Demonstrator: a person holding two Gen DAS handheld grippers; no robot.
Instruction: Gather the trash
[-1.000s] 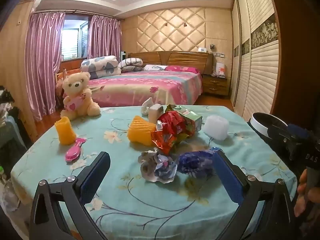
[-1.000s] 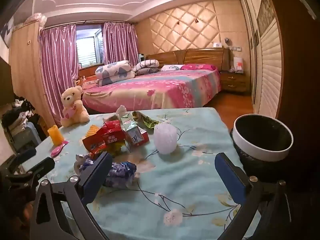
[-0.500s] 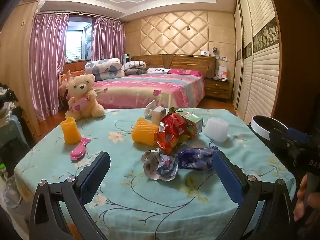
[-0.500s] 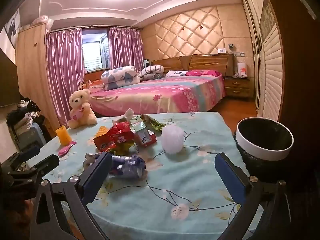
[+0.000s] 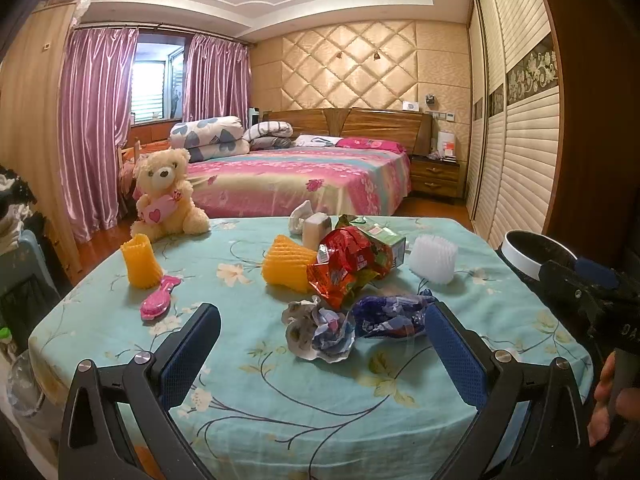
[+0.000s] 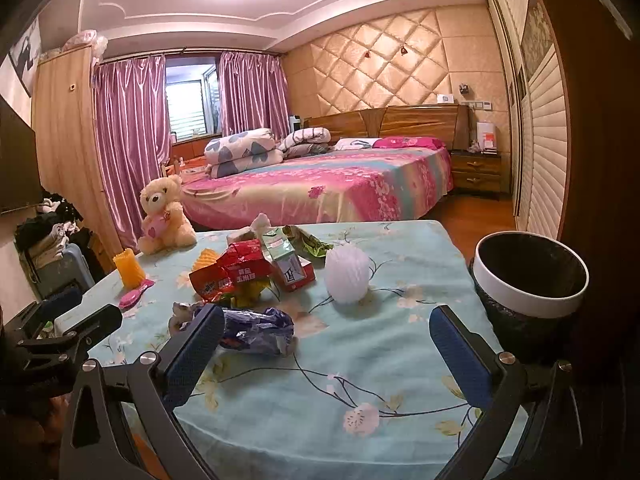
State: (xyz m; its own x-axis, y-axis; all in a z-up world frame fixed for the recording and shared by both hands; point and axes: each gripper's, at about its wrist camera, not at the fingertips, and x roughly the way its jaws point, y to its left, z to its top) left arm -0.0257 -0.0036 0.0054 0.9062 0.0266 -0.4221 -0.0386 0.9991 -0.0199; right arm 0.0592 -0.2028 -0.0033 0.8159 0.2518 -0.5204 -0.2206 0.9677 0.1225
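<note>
Your left gripper (image 5: 322,356) is wide open and holds nothing; its two blue pads stand far apart above the near edge of the table (image 5: 280,408). Between the pads, a little further in, lies a crumpled paper ball (image 5: 318,330), and touching it on the right is a crushed blue wrapper (image 5: 390,314), which reaches up to the right pad.

Your right gripper (image 6: 326,354) is also wide open and empty. Its left pad stands in front of the left end of the same blue wrapper (image 6: 256,330) and hides part of it; whether they touch I cannot tell. In the left wrist view you see the right gripper at the right edge, with your hand (image 5: 612,400) on its handle.

Behind the two crumpled pieces is a heap of trash: a red snack bag (image 5: 346,266), a green and white carton (image 5: 384,242) leaning against it, and an orange foam net (image 5: 286,264) just beside the bag on the left. A white foam net (image 5: 434,258) stands to the right of the heap, apart from it. A second orange foam net (image 5: 140,262) stands upright near the left side, with a pink hairbrush (image 5: 158,300) just beside it. A teddy bear (image 5: 166,196) sits at the far left corner.

The trash bin (image 6: 528,276), white rim and black liner, stands beside the table on the right.
</note>
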